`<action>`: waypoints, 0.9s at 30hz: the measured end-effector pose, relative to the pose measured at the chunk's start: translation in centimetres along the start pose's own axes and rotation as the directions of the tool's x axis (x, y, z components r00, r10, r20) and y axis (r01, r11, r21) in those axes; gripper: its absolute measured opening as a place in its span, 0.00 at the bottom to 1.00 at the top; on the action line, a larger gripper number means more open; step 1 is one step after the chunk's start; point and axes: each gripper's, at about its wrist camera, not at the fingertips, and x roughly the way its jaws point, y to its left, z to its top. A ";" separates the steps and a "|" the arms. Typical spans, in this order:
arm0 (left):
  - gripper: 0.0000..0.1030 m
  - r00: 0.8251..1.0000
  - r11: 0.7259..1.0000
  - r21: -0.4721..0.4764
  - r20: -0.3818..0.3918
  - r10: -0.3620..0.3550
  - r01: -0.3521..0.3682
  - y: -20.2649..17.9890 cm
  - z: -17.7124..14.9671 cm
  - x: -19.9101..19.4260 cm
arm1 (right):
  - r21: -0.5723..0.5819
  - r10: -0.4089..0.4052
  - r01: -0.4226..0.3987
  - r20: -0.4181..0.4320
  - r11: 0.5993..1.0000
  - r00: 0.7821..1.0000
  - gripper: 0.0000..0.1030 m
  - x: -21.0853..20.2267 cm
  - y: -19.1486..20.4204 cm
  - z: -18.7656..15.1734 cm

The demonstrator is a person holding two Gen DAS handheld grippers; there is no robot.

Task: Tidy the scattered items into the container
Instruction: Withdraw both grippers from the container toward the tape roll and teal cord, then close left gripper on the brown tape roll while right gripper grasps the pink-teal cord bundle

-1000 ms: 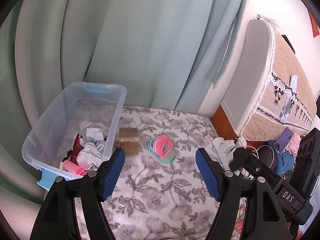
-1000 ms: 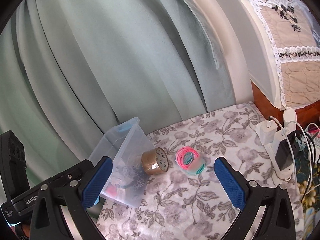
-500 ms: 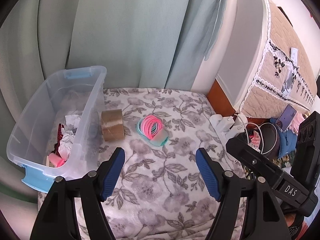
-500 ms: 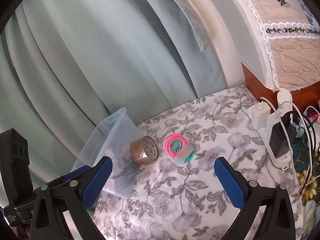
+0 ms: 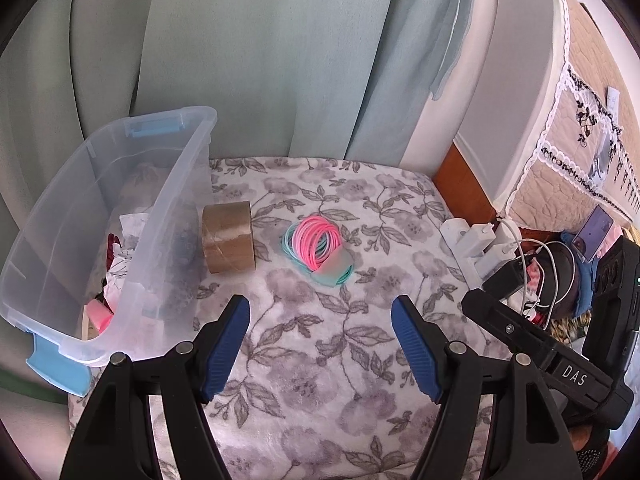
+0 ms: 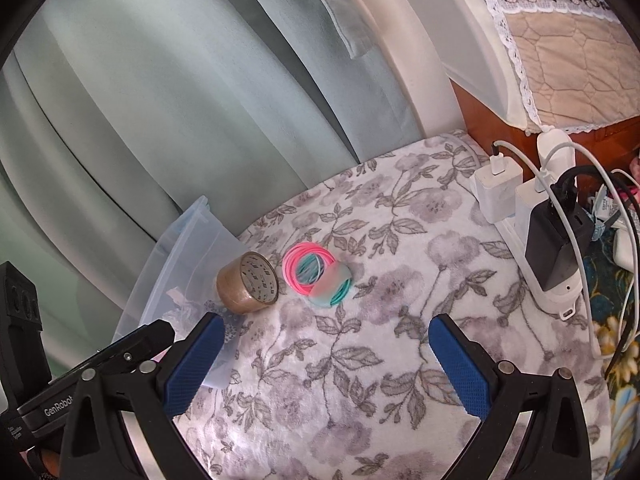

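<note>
Floral blanket point(image 5: 320, 364) filling more of both views than a second ago: both tools descending. Left gripper point(image 5: 320, 346), right gripper point(image 6: 326, 364) spread, empty. Tape roll point(image 5: 228, 242) touching container point(image 5: 168, 216) wall outside; hair ties point(image 5: 318, 246) just beside. Pickup approaching, likely.

My left gripper point(image 5: 320, 312) hangs with jaws apart above the floral blanket point(image 5: 320, 360), facing the brown tape roll point(image 5: 228, 242), the hair ties point(image 5: 316, 246) and the clear bin point(image 5: 132, 280).

Jumbled contents of the clear bin point(image 5: 168, 216), blurred behind its wall.
</note>
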 end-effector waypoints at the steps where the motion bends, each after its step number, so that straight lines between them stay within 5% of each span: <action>1: 0.72 1.000 1.000 0.002 -0.008 0.001 -0.001 -0.1 0.0 0.5 | 0.001 0.002 -0.002 -0.011 1.000 1.000 1.00 0.4 -0.2 0.0; 5: 0.72 0.999 1.000 0.021 -0.024 0.022 -0.022 -0.4 -0.1 2.2 | -0.015 -0.012 0.011 -0.049 1.000 0.999 1.00 1.8 -0.6 -0.2; 8: 0.72 0.994 0.993 0.028 -0.016 0.111 -0.111 -0.4 0.4 3.5 | -0.043 -0.033 0.030 -0.069 0.999 0.997 1.00 2.8 -0.6 0.0; 13: 0.72 0.977 0.974 -0.077 -0.033 0.210 -0.212 1.1 1.6 6.3 | -0.104 -0.063 0.054 -0.087 0.993 0.994 1.00 4.6 -0.3 0.6; 19: 0.72 0.938 0.909 -0.232 -0.052 0.343 -0.345 3.2 1.8 9.2 | -0.170 -0.086 0.067 -0.109 0.983 0.990 0.97 6.8 -0.2 1.3; 27: 0.72 0.887 0.838 -0.314 -0.031 0.460 -0.446 3.5 1.9 12.3 | -0.187 -0.078 0.046 -0.163 0.981 0.984 0.85 10.2 -0.7 1.5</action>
